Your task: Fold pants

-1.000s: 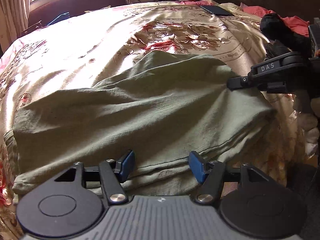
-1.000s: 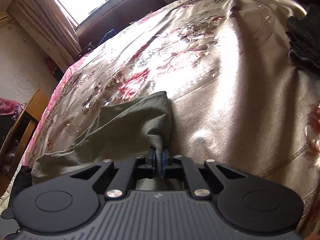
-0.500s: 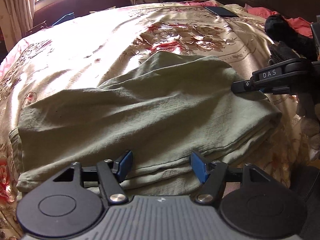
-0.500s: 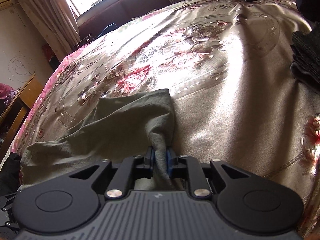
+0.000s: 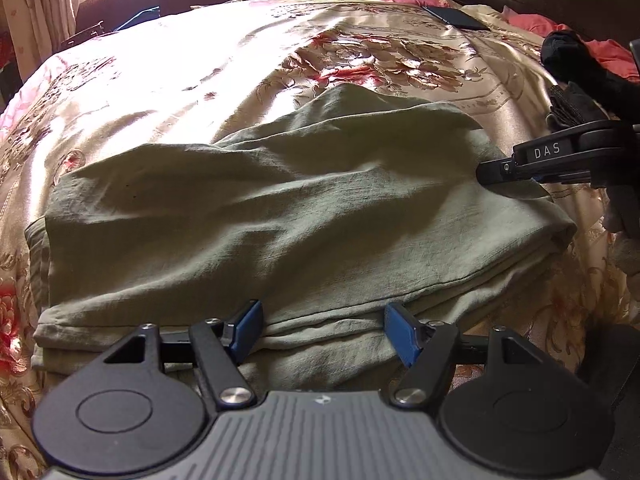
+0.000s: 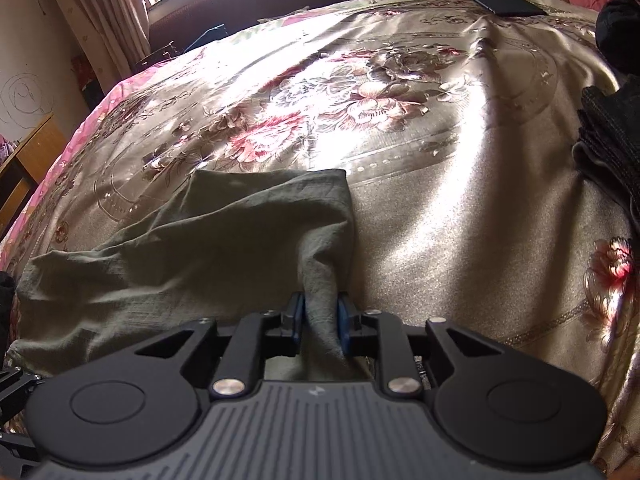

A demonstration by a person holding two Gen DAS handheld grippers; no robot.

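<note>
Where the left wrist view looks down, "DAS" is read in white on the black right claw (image 5: 490, 172) at the folded pants' (image 5: 280, 216) far edge. Wrinkled olive cloth is spread on the bed's glossy floral cover (image 5: 200, 60); the left claw (image 5: 322, 330) is held wide, blue pads apart.

From the right wrist, a bunched fold of pants (image 6: 200, 248) is seen between that claw's (image 6: 321, 326) pads, whose jaws have just been opening.

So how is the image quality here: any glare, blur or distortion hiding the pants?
Left wrist view: sunlight blows out the bedspread at upper left; the pants are evenly lit and sharp, with soft shadows in the folds. Right wrist view: glare streaks the bedspread's middle, the pants sit in shade but readable. Both views bow strongly at the edges.
</note>
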